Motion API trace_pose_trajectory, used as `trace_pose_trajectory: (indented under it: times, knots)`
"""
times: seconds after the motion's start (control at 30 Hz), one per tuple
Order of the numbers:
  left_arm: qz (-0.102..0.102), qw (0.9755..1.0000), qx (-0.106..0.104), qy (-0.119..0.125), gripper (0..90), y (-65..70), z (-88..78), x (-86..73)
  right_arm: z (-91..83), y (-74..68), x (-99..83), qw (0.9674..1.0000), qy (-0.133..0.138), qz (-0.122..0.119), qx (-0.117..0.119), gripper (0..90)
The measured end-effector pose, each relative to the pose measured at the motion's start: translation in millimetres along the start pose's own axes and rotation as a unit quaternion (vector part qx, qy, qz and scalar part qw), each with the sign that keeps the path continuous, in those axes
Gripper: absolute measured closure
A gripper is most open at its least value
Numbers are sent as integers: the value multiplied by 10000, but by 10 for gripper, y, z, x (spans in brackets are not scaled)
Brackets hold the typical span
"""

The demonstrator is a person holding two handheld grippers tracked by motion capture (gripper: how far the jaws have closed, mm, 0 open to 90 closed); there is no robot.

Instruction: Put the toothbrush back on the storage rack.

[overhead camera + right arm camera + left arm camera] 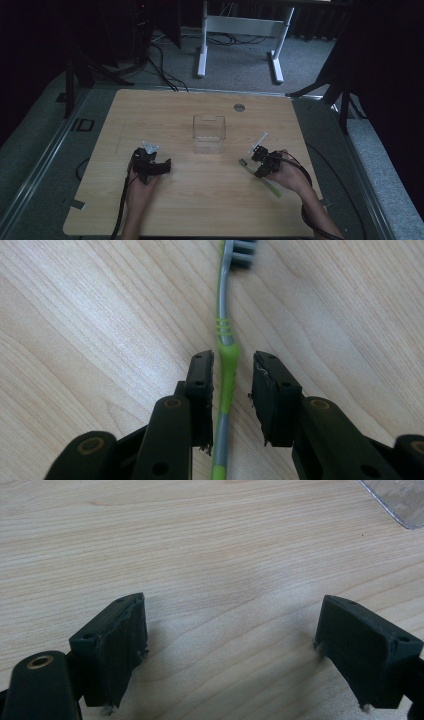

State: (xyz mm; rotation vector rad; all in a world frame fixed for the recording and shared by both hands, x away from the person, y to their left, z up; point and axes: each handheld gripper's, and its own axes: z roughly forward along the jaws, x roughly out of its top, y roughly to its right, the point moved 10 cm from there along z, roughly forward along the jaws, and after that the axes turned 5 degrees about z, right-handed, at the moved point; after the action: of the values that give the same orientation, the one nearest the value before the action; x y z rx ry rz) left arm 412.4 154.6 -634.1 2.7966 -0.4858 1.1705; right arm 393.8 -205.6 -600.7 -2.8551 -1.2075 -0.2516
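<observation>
I'm at the pick-up step: my right gripper (232, 390) straddles the green toothbrush (227, 370) right of the clear box (209, 132), jaws not yet pinching; next, clamp and lift. Left gripper (230, 645) gapes empty.

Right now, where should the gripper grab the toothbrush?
Probably the thick green part of the handle, coming straight down from above. The toothbrush lies flat on the table, so only its two long sides are free. The right gripper already straddles that waist, pads not yet pressing. The bristle end is lumpier and would likely slip.
</observation>
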Motion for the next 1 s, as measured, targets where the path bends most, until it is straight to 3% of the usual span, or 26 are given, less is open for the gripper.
trace_pose_trajectory:
  times: [1.0]
  knots:
    - [0, 10000, 0, 0, 137, 0, 0, 0, 85, -14, -38, 9998, -201, -61, 23, 761]
